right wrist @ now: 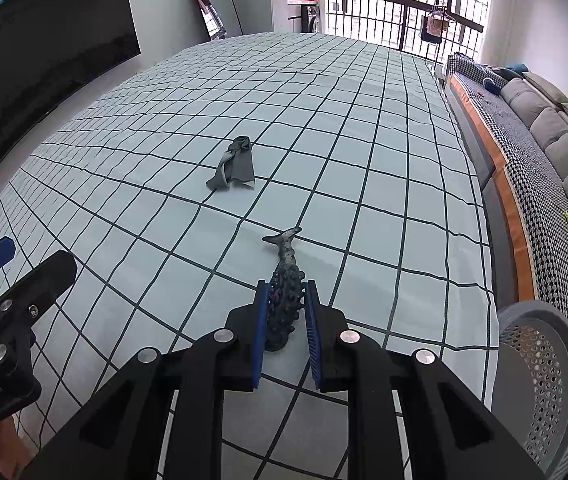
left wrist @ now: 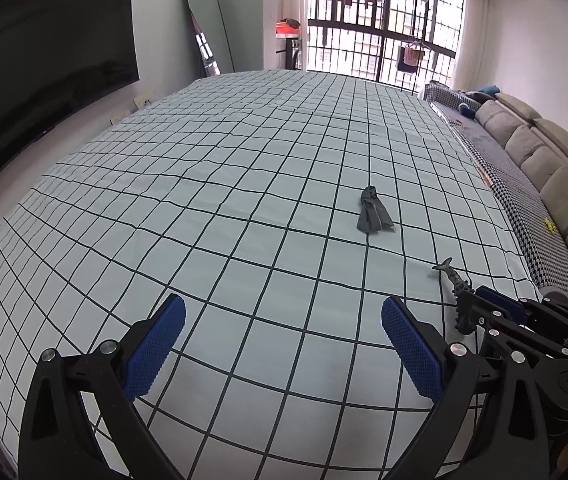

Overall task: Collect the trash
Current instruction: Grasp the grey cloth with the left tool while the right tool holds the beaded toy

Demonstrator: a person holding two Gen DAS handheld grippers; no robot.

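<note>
— What is held by the right tongs (right wrist: pixel 287 312)?
— A dark knobbly toy fish (right wrist: pixel 284 280) is clamped between the blue pads, above the checked tabletop (right wrist: pixel 364 160).
— And beyond?
— A crumpled grey cloth (right wrist: pixel 233 170) is seen; a perforated grey basket (right wrist: pixel 540 360) is placed at right.

A checked sheet (left wrist: pixel 243 184) spreads between a dark television (left wrist: pixel 43 60) and a grey sofa (left wrist: pixel 540 148).

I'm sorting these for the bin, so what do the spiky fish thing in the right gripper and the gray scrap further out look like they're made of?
Fish toy: probably molded rubber or soft plastic, matte dark gray, with rounded knobs along its body and a mottled tail.

Gray scrap: looks like thin woven or knit fabric, matte; it lies crumpled in soft folds, with a paler edge showing.
</note>
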